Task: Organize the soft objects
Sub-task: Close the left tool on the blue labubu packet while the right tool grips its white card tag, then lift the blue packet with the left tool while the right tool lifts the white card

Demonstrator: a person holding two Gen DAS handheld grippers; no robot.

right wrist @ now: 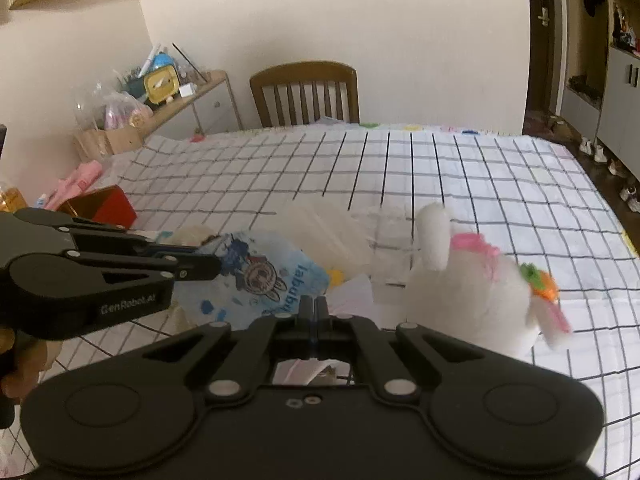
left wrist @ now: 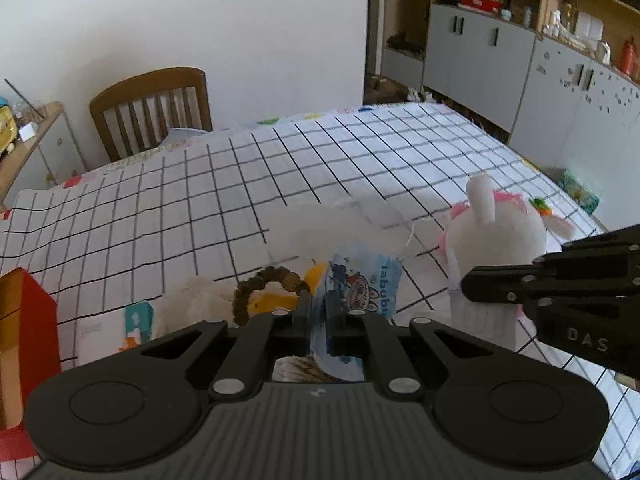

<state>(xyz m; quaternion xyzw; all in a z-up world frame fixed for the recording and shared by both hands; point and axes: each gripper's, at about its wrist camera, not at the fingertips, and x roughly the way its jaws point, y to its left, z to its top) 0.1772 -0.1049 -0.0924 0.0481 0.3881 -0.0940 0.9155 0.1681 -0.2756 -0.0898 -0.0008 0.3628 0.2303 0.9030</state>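
Observation:
A blue printed plastic bag, marked "labubu", hangs just above the checked tablecloth. My left gripper is shut on its left edge. At the bag's right edge my right gripper is shut, with a thin blue strip between its fingers. A white bunny plush with a pink bow and a carrot sits to the right of the bag. A yellow lion plush and a white fluffy plush lie partly hidden behind my left gripper.
A red open box stands on the table's left side. A wooden chair is at the far edge. A cluttered side shelf is left, grey cabinets right. A hand holds the left gripper.

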